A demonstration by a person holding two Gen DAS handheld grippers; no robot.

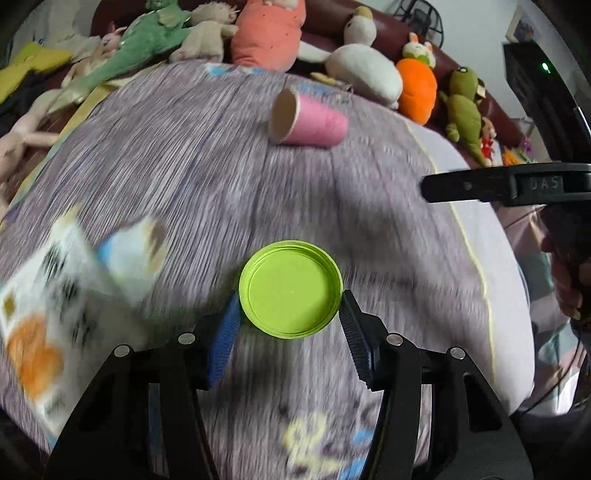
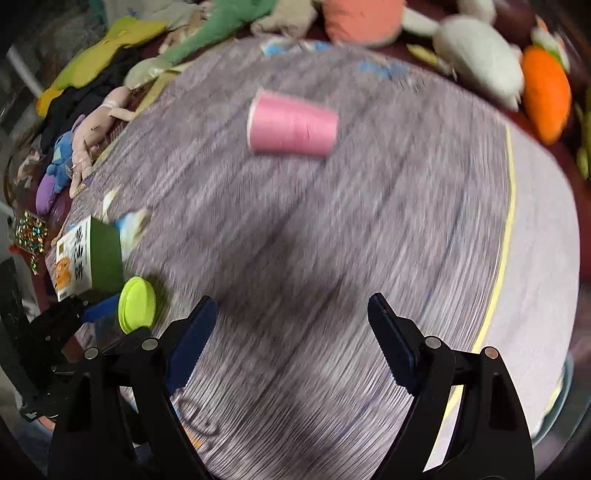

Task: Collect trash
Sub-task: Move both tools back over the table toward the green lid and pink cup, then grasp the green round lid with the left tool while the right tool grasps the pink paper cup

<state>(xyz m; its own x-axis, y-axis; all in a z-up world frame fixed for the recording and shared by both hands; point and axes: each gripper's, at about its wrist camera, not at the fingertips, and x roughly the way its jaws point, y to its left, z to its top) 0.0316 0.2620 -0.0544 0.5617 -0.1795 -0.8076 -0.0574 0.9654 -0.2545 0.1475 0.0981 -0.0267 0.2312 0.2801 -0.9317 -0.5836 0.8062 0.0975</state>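
The round lime-green plastic lid (image 1: 290, 288) sits centre-frame, pinched at its rim by my left gripper (image 1: 290, 317) angled steeply down over the purple blanket (image 1: 184, 166), while my right gripper (image 2: 291, 314) gapes empty, pointing down below the toppled pink paper cup (image 2: 293, 123).

A home bedroom is showing here: a bed (image 1: 207, 155) is lying under a purple-grey blanket, and plush toys (image 1: 369, 62) are crowding along its dark red headboard (image 1: 391, 26).
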